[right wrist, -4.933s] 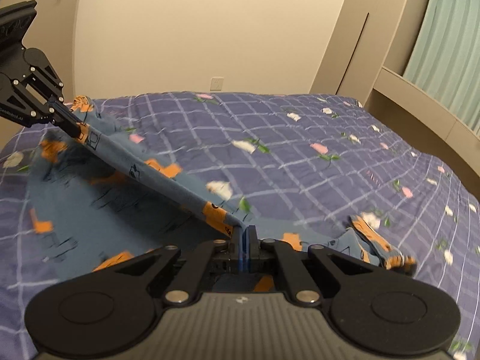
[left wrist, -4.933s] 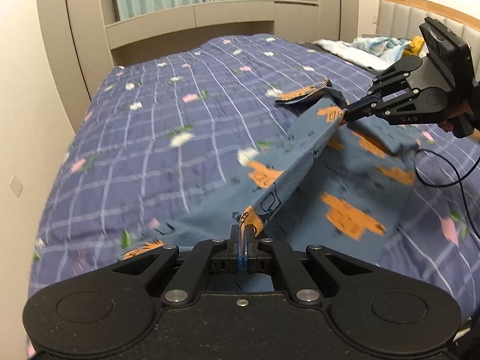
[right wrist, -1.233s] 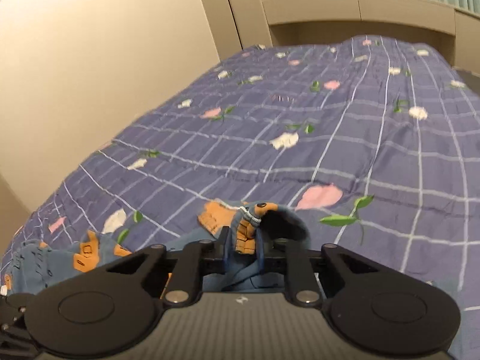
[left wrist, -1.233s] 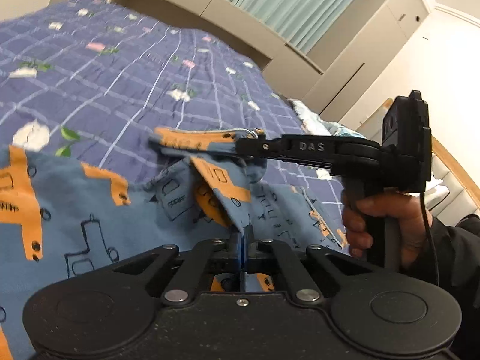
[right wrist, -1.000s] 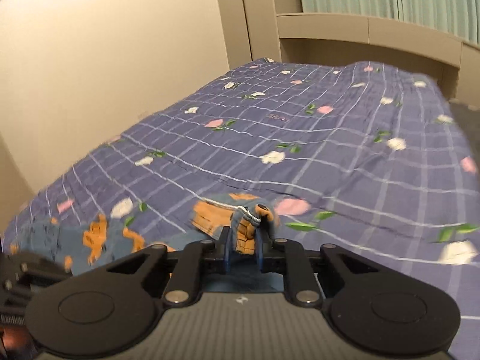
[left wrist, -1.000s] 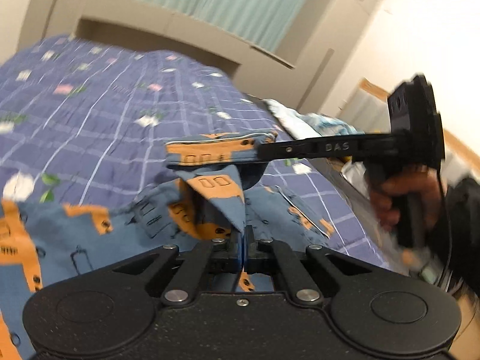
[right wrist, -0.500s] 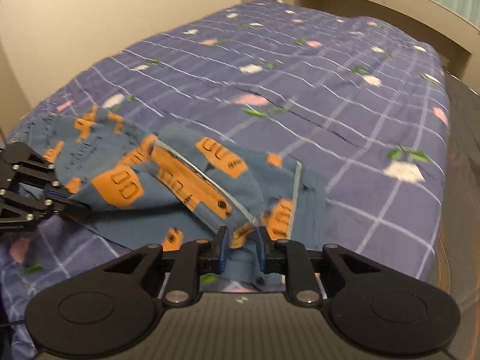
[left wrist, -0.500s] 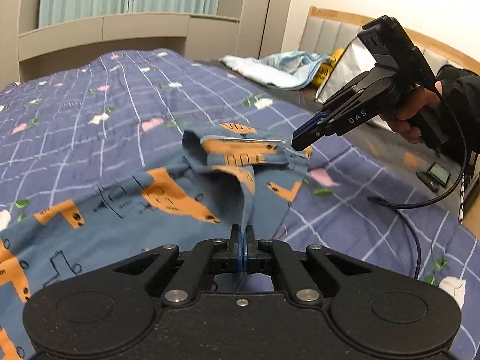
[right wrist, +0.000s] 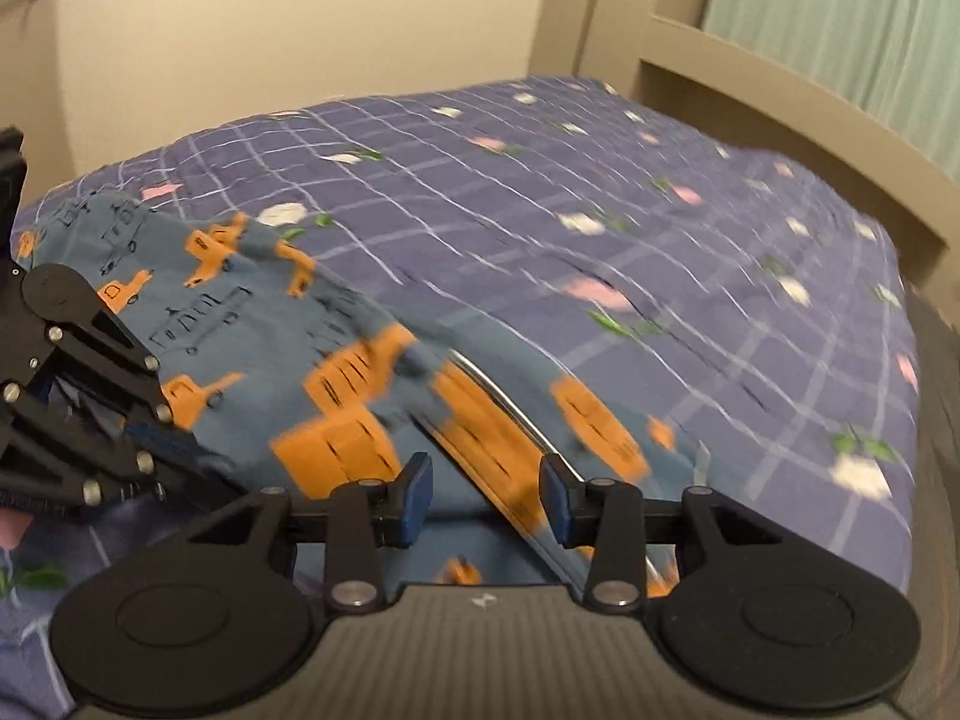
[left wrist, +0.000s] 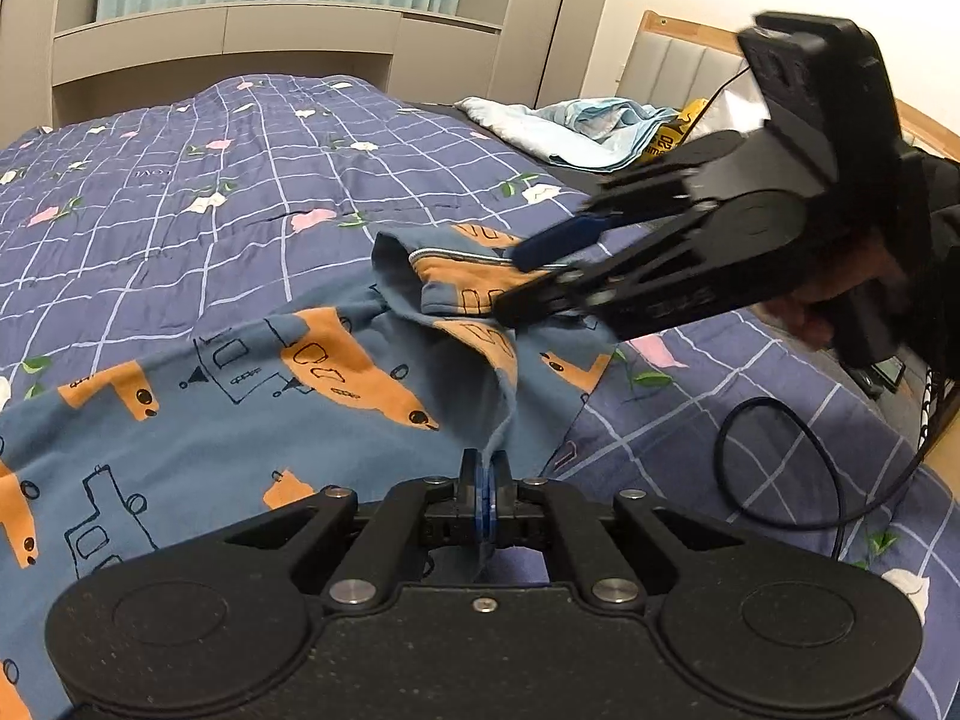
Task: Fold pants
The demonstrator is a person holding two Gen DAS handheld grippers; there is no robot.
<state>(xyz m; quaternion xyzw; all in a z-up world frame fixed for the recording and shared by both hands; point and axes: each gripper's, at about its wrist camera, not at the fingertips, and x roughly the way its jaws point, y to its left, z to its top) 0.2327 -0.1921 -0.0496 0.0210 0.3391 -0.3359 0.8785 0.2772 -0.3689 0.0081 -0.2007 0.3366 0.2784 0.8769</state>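
Left wrist view: the left gripper (left wrist: 485, 474) stays clamped on a thin edge of the blue pants (left wrist: 252, 396), the cloth rising out from between its closed blue pads. Ahead of the jaws the pants lie spread on the purple checked quilt (left wrist: 180, 192), with the waistband (left wrist: 462, 276) bunched up just beyond. The right gripper (left wrist: 528, 276) now reaches in from the right, lower and closer than half a second ago, its jaws spreading at the waistband; whether its blue pads still touch the cloth I cannot tell. A hand (left wrist: 840, 294) grips its handle, and a black cable (left wrist: 774, 462) loops on the quilt to the right.

Right wrist view: the right gripper (right wrist: 485, 495) has its jaws opening, far wider than half a second ago, pads clear of the cloth. The waistband (right wrist: 498, 402) lies between and just ahead of them, blurred. The left gripper (right wrist: 174, 474) shows at the left, at the pants' edge.
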